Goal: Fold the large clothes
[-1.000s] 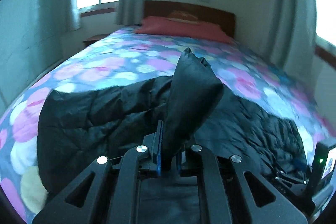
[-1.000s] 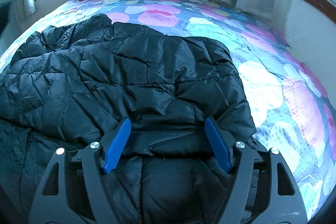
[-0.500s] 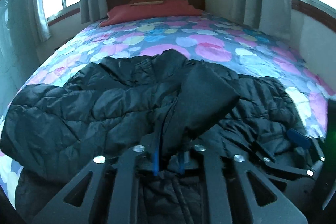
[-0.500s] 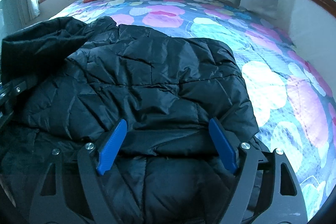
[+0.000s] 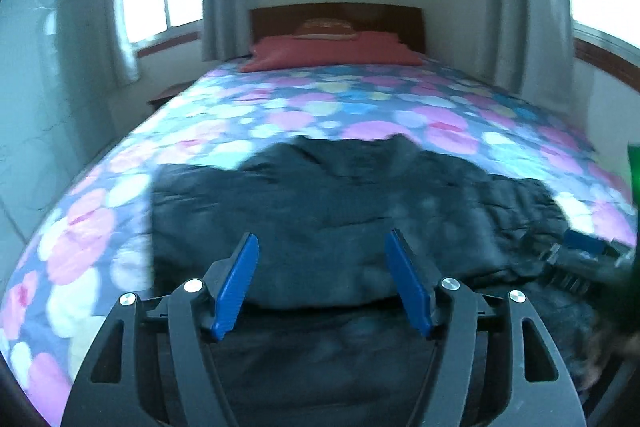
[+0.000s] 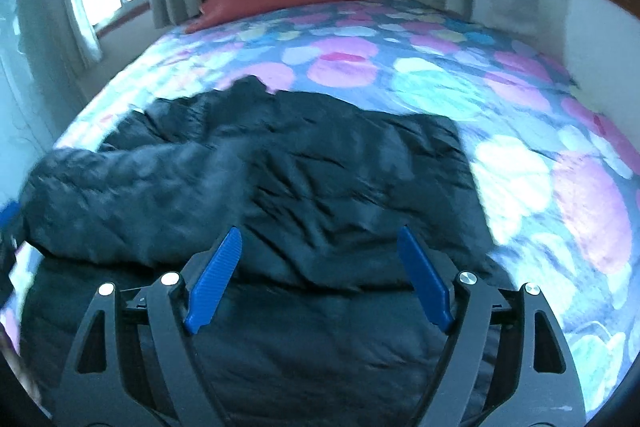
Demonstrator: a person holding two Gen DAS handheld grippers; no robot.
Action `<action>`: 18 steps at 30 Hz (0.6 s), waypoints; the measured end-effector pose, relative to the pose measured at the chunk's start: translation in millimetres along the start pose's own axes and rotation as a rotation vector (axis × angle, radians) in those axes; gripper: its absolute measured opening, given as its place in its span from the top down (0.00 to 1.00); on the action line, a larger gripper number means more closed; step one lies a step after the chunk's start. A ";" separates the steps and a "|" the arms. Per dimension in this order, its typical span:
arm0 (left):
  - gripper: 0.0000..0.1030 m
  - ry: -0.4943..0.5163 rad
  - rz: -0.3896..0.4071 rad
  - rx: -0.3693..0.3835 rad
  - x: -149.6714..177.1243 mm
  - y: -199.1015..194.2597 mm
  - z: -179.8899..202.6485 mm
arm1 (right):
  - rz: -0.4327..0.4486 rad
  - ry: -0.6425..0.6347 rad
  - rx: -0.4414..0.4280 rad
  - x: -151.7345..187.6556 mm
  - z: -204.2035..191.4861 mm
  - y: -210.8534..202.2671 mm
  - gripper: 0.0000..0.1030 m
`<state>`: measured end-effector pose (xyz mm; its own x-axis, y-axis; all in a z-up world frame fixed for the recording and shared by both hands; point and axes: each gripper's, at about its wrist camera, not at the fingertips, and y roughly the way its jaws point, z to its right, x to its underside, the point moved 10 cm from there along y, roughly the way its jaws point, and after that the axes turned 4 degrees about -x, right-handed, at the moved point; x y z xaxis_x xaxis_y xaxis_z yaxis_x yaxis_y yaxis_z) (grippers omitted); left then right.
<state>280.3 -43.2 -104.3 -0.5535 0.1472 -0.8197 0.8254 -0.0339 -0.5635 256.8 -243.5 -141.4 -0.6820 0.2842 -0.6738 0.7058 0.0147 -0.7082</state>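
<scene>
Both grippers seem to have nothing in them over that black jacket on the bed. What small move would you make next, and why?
Probably bring the left gripper, whose jaws are opening with nothing between them, down onto the jacket's near edge to take a new hold. The right gripper is open too, and the jacket lies rumpled, only partly folded, on the flowered bedspread.
</scene>
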 end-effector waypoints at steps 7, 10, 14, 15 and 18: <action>0.36 -0.086 -0.030 -0.120 20.3 7.4 -81.0 | -0.113 0.031 -0.047 -1.1 -33.2 61.4 0.34; 0.36 -0.118 -0.043 -0.140 26.4 11.7 -101.6 | -0.157 0.058 -0.115 4.3 -44.1 68.6 0.76; 0.36 -0.113 -0.040 -0.159 26.1 17.1 -115.4 | -0.076 0.019 -0.073 -11.6 -33.1 47.5 0.84; 0.36 -0.113 -0.041 -0.160 25.6 19.9 -117.2 | -0.059 0.017 -0.048 -15.7 -23.2 43.0 0.85; 0.36 -0.105 -0.045 -0.159 25.7 28.3 -119.1 | -0.044 0.001 0.042 -21.2 9.3 41.5 0.85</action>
<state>302.6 77.4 -129.1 -0.5921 0.0411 -0.8048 0.8019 0.1282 -0.5835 298.8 -257.9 -158.5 -0.7117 0.2855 -0.6418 0.6668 -0.0128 -0.7451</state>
